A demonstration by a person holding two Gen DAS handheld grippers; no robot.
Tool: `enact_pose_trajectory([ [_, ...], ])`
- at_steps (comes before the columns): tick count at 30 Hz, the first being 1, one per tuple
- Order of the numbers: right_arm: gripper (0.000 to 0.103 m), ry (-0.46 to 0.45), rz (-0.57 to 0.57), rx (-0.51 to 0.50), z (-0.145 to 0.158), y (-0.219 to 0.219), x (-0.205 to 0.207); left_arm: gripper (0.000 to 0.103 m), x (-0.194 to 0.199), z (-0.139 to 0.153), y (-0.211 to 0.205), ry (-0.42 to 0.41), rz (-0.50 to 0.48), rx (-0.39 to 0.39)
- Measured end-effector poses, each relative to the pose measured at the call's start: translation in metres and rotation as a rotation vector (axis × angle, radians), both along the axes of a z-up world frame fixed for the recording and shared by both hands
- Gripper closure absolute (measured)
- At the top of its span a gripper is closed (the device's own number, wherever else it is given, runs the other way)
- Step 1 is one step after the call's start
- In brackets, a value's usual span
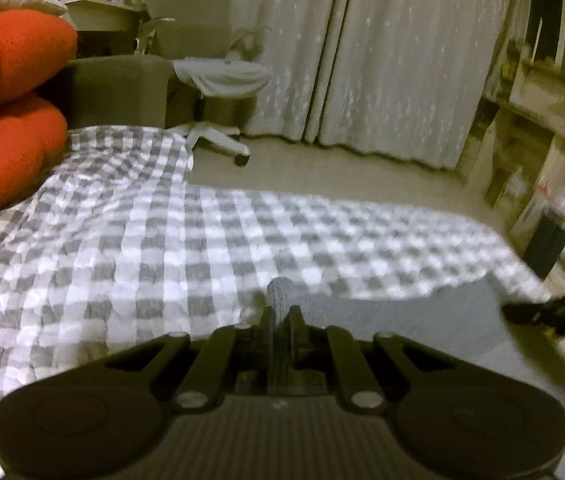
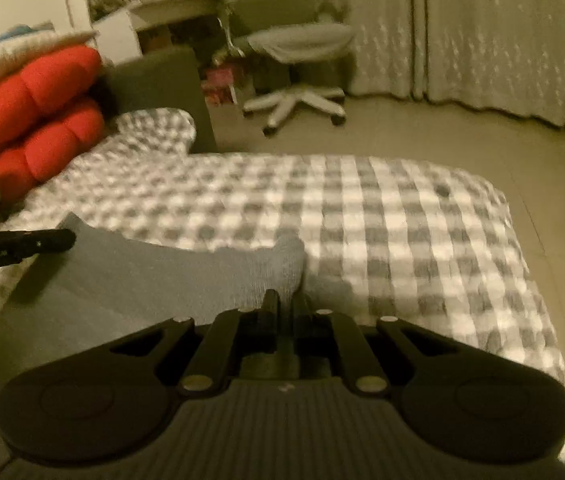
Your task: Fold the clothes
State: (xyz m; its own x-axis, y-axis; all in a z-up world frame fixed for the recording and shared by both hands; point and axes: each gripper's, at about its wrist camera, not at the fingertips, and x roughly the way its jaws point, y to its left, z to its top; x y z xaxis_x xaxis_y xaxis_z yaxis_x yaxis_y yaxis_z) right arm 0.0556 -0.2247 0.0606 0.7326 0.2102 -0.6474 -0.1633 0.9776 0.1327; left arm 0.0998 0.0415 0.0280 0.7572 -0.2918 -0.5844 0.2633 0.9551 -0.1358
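Checked grey-and-white bedding [image 1: 162,220] covers the bed across the left wrist view, with pale curtains [image 1: 362,52] at twelve o'clock, a white swivel chair [image 1: 222,76] at eleven and red cushions [image 1: 10,112] stacked at nine. At six o'clock the left gripper [image 1: 281,312] is clenched on a ribbed corner of a grey garment [image 1: 402,312], a small tuft of the cloth standing up between the closed fingers. From that pinched corner the garment stretches away toward three o'clock, its long axis running roughly side to side in this view, and its far edge lies on the bedding. The black tip of the right gripper [image 1: 554,312] shows at three o'clock over the garment's other end. In the right wrist view the same bedding [image 2: 402,208] fills the middle, with bare floor [image 2: 542,152] at two o'clock, the chair [image 2: 298,48] at twelve, the curtains [image 2: 482,32] at one and the cushions [image 2: 38,112] at ten. The right gripper [image 2: 285,300] at six o'clock is clamped on the near right corner of the garment [image 2: 154,272], whose cloth spreads from there toward nine o'clock, its long axis again lying across the picture. The tip of the left gripper [image 2: 34,242] reaches in from nine o'clock at the garment's far end. Whether the cloth between the two grippers rests on the bed or hangs just above it cannot be told, as both views are blurred.
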Motion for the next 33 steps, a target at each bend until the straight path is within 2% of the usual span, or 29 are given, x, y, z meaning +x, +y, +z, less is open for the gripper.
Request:
enact_pose_trajectory([
  [5,0.095,-0.019,-0.021,-0.045,0.004,0.007,-0.003,0.095,0.002,0.003,0.004,0.013,0.017,-0.032],
  [8,0.095,-0.026,-0.026,-0.077,0.003,0.011,-0.005,0.086,0.004,0.004,0.011,0.043,0.037,-0.049],
  [11,0.084,-0.036,-0.038,-0.102,0.005,0.012,-0.006,0.083,0.002,0.011,0.017,0.046,0.057,-0.066],
  [15,0.084,-0.079,-0.068,-0.12,0.012,0.01,-0.014,0.076,-0.004,0.025,0.022,0.038,0.104,-0.058],
  [20,0.084,-0.135,-0.078,-0.118,0.025,0.008,-0.032,0.075,-0.019,0.035,0.02,0.043,0.127,-0.017],
  [23,0.084,-0.14,-0.059,-0.112,0.027,0.011,-0.042,0.075,-0.036,0.037,0.011,0.056,0.098,0.029],
  [26,0.084,-0.109,-0.02,-0.095,0.023,0.014,-0.047,0.075,-0.056,0.035,0.003,0.053,0.054,0.042],
  [33,0.084,-0.031,0.157,-0.025,0.014,0.035,-0.057,0.075,-0.084,0.025,-0.006,0.109,0.037,0.069],
])
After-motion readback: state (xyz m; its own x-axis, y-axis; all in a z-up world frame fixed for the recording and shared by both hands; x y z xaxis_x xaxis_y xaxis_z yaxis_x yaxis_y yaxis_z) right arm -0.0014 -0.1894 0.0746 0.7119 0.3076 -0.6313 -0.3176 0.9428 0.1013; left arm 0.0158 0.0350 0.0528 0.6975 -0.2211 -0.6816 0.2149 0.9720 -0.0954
